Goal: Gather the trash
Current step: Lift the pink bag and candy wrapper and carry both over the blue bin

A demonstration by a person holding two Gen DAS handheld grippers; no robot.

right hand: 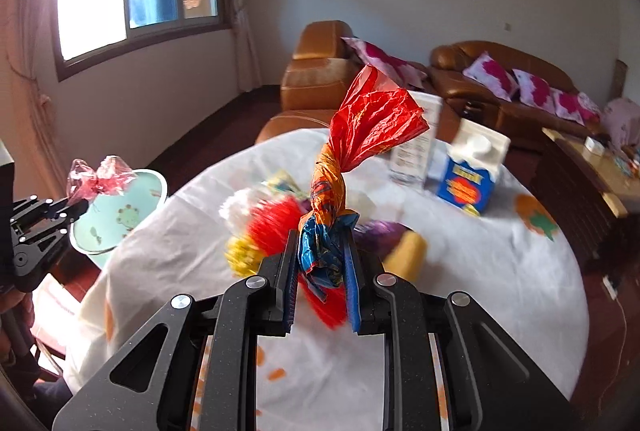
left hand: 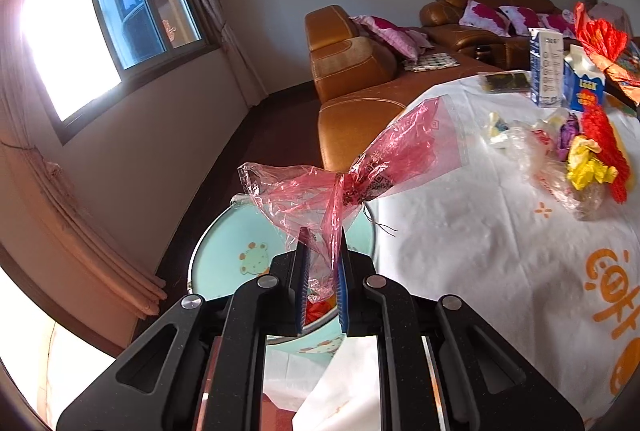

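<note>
The left gripper (left hand: pixel 323 251) rises from the bottom centre of its own wrist view, black linkage arms spreading toward the lower corners, blue-padded fingers (left hand: pixel 303 287) pointing up and closed on a twisted pink plastic bag (left hand: pixel 348 179). In the right wrist view it enters at the left edge, reaching rightward. The right gripper (right hand: pixel 322 251) stands likewise at bottom centre, its fingers (right hand: pixel 351 283) clamped on a crumpled red-and-blue wrapper (right hand: pixel 360 135).

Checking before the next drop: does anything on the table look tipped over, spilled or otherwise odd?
Nothing looks spilled. Both cartons stand upright on the table. Loose wrappers lie piled near them, simply uncollected trash. Each gripper holds one wrapper.
</note>
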